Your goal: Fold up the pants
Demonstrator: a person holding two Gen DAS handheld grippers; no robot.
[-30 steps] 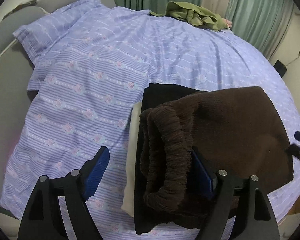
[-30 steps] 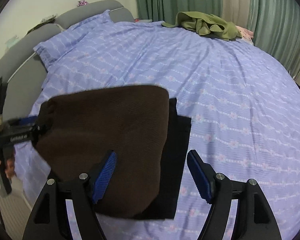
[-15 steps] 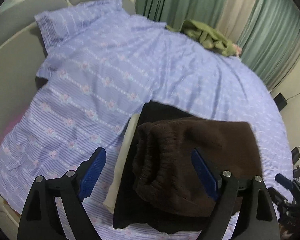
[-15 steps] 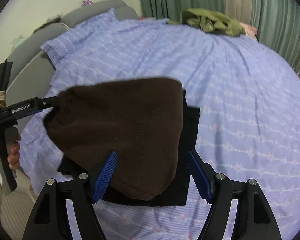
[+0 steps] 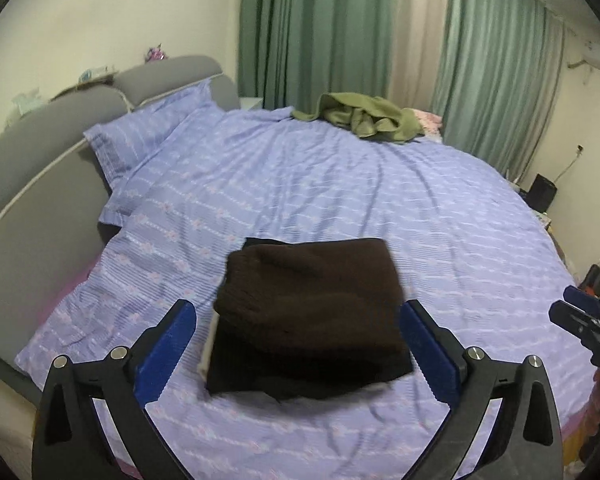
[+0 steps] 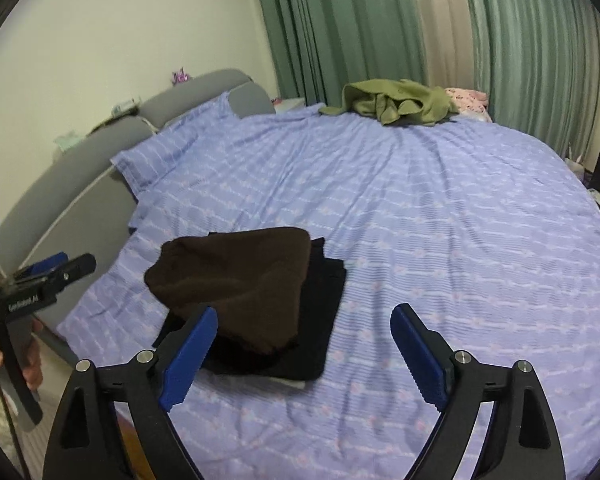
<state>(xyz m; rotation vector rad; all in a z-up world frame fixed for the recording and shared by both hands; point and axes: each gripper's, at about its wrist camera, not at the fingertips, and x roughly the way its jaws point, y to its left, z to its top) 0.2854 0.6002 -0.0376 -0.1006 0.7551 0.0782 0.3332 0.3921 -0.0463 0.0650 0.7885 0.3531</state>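
Observation:
The folded brown pants [image 5: 312, 300] lie on top of a folded black garment [image 5: 300, 376] near the front edge of the bed. They also show in the right wrist view [image 6: 236, 280], with the black garment [image 6: 320, 320] under them. My left gripper [image 5: 296, 348] is open and empty, raised in front of the stack. My right gripper [image 6: 304, 356] is open and empty, to the right of the stack. The left gripper also shows at the left of the right wrist view [image 6: 48, 280].
The bed is covered by a lilac striped sheet [image 5: 340, 184] with a pillow [image 5: 148, 136] by the grey headboard [image 5: 60, 120]. An olive garment [image 5: 364, 116] lies crumpled at the far side. Green curtains [image 5: 320, 32] hang behind.
Both grippers have let go of the brown pants and pulled back and up from the stack. The pants now lie flat on the black garment.

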